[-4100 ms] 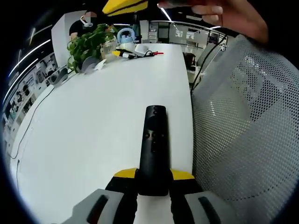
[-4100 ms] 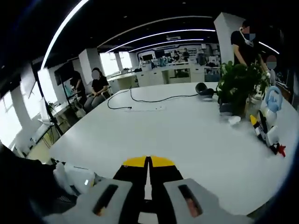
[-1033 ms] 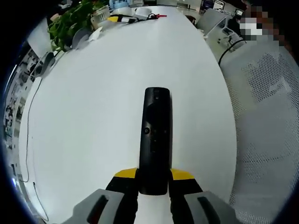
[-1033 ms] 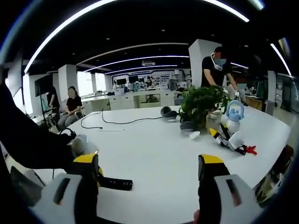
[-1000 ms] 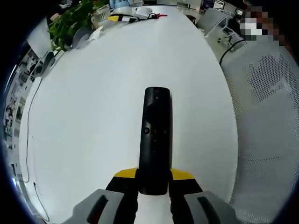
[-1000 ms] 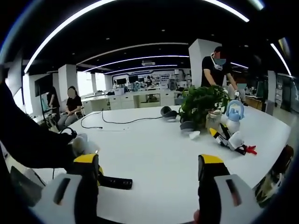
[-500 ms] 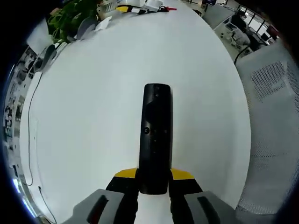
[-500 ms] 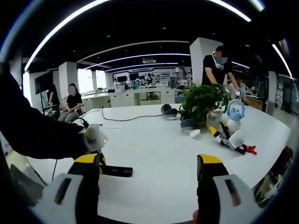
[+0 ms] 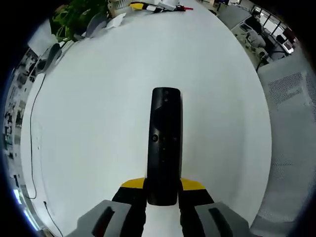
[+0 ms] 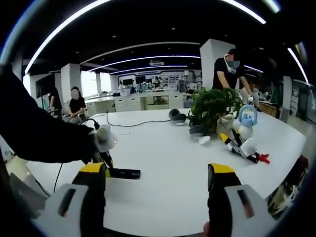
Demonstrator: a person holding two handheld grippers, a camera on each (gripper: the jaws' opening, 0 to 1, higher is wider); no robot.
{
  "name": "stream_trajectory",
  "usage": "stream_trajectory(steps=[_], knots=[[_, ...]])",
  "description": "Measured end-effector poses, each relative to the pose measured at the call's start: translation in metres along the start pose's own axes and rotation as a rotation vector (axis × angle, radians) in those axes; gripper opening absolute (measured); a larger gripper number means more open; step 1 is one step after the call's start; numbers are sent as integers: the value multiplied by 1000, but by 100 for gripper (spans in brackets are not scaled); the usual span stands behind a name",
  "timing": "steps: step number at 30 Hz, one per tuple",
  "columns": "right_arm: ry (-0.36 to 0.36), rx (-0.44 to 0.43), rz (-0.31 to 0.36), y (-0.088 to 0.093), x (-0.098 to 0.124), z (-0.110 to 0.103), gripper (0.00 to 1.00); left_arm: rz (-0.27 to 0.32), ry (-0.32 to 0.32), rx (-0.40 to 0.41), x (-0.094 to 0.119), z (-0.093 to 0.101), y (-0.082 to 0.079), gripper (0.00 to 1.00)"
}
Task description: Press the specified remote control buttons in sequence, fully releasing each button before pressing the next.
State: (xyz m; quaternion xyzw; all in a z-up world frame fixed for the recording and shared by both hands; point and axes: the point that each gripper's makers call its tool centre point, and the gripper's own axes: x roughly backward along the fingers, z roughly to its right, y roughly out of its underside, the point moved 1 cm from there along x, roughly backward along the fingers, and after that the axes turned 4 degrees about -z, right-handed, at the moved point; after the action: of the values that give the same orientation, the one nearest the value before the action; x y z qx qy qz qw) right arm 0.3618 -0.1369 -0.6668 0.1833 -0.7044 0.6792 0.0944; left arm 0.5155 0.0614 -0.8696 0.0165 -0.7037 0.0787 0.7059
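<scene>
Open-plan office: a long white table (image 10: 163,163) carries a potted plant (image 10: 213,109) and cable (image 10: 131,124); rows of desks (image 10: 143,102), linear ceiling lights (image 10: 143,59) and seated people (image 10: 75,105) occupy the background.

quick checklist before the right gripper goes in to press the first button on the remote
1. Remote clamped in the left hand-held gripper: ok, its near end sits between the jaws.
2. Button face in sight: ok in the left gripper view; edge-on in the right gripper view.
3. Right hand-held gripper ready to press: not ok, jaws wide apart and off the remote.
4. Path to the remote free: ok, bare table between them.
5. Remote held over the table: ok.
6. Which button comes first: cannot tell.
</scene>
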Motion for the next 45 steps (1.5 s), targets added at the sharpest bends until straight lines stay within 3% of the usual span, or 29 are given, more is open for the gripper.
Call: stream_trajectory(steps=[35,40,45], knots=[[27,0,-26,5,-2,6,85,-58,7,0,0,-73,-9,24],[23,9,-33,6,-4,5,85,-85,-7,-26,0,-82,-9,24],[25,21,-43,7,-4,4,85,-111,-8,-1,0,-91,-9,24]])
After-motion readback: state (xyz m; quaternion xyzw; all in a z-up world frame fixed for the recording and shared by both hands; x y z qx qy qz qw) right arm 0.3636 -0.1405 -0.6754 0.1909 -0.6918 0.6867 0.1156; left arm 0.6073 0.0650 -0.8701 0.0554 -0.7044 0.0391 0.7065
